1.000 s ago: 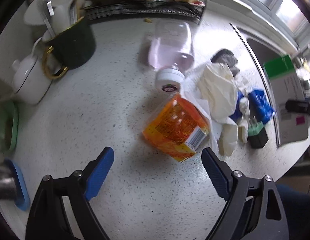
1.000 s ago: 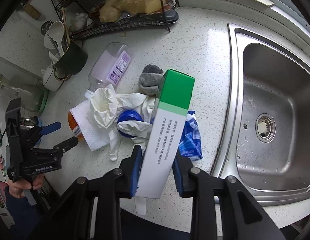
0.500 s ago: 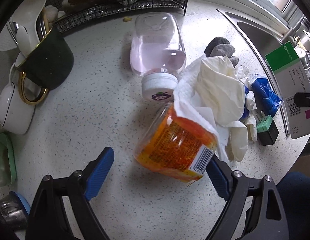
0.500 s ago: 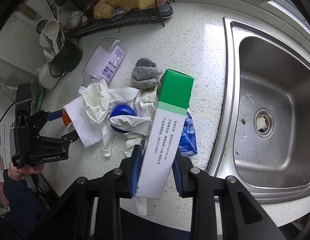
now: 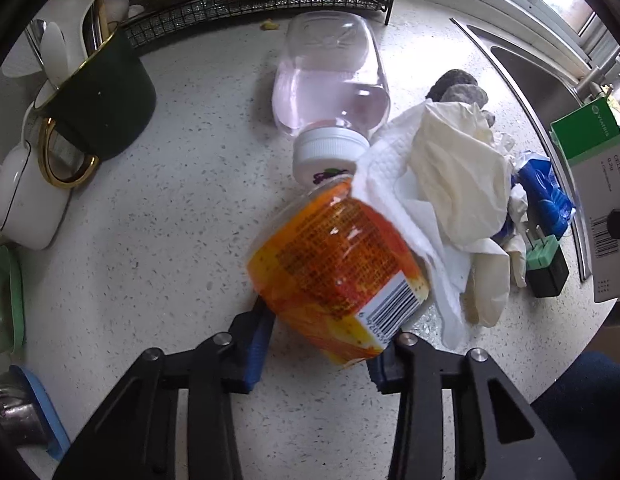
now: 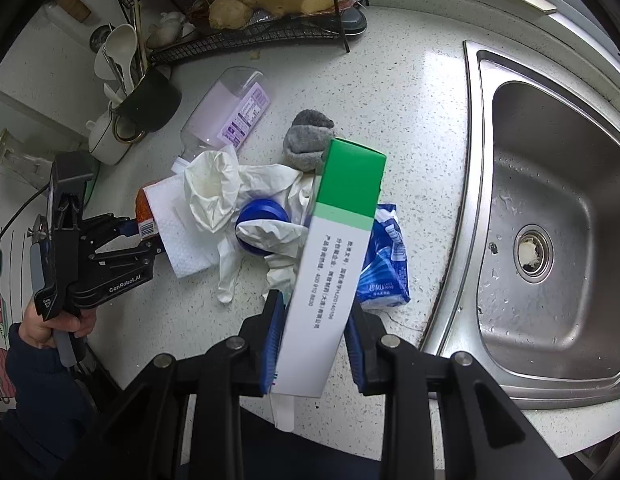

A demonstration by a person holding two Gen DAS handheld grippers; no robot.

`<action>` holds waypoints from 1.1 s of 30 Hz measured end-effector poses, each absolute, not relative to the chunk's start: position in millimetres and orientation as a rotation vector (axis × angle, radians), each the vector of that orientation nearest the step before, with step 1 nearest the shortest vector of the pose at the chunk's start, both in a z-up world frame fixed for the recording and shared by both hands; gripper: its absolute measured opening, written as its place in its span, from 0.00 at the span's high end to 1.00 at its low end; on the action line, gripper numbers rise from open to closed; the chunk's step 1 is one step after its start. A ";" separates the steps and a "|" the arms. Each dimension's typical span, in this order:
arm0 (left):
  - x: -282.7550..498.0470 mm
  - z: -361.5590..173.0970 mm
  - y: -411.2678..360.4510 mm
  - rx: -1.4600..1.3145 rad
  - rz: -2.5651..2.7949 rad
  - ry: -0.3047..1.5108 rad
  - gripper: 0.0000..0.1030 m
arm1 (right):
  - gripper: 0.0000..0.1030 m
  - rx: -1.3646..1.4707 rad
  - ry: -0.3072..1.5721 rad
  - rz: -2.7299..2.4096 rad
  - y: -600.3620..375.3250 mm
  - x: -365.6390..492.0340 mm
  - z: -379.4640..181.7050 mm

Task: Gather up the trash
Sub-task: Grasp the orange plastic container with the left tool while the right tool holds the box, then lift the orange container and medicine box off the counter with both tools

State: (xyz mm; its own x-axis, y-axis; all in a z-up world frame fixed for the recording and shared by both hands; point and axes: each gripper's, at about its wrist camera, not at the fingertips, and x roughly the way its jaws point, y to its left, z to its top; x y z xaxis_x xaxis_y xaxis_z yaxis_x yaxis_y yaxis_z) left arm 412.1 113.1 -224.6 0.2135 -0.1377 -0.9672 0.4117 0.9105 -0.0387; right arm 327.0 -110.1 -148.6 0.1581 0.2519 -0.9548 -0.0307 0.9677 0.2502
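Note:
My left gripper [image 5: 322, 344] is shut on an orange-labelled plastic bottle [image 5: 342, 276] that lies on the speckled counter, its top under a white paper towel [image 5: 394, 184]. My right gripper [image 6: 314, 340] is shut on a green and white carton [image 6: 338, 248] and holds it above the counter. The rest of the trash pile lies between them: cream latex gloves [image 5: 458, 172], a blue lid [image 6: 261, 216], a blue wrapper [image 6: 384, 268], a grey sock [image 6: 307, 144] and a clear bottle with pink liquid [image 5: 330, 84]. The left gripper also shows in the right wrist view [image 6: 145, 236].
A steel sink [image 6: 550, 216] is on the right. A wire rack [image 6: 249, 36] with ginger stands at the back. A dark green mug [image 5: 97, 100] with utensils and a white teapot [image 5: 25, 200] stand at the left. A green and black plug [image 5: 546, 264] lies near the counter edge.
My left gripper moved forward to the orange bottle and its jaws closed on it. My right gripper kept hold of the carton and stayed nearly still.

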 end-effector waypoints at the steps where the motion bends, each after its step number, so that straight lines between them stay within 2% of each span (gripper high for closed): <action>1: 409.7 -223.3 114.2 0.244 -0.384 1.300 0.66 | 0.73 0.186 1.401 0.203 -110.2 326.4 -148.9; 4: 398.3 -214.4 122.6 0.223 -0.364 1.298 0.74 | 0.73 0.183 1.399 0.207 -109.1 325.3 -147.5; 6: 391.4 -209.0 126.1 0.209 -0.338 1.298 0.90 | 0.73 0.177 1.394 0.213 -107.8 324.5 -145.5; 7: 387.7 -205.6 128.4 0.200 -0.326 1.296 0.91 | 0.73 0.171 1.391 0.217 -107.3 324.2 -144.5; 22: 334.3 -152.6 139.9 0.120 -0.289 1.230 0.95 | 0.73 0.114 1.364 0.311 -86.6 315.4 -134.5; 33: 304.1 -138.3 91.0 0.169 -0.335 1.199 0.95 | 0.73 0.076 1.304 0.372 -93.6 294.5 -113.9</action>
State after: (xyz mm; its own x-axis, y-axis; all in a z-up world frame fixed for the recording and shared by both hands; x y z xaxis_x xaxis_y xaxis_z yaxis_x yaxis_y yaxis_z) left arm 304.1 91.0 -138.3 0.3221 -0.1651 -0.9322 0.3423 0.9384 -0.0479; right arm 294.5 -93.6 -113.9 0.2134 0.3103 -0.9264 -0.2258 0.9382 0.2622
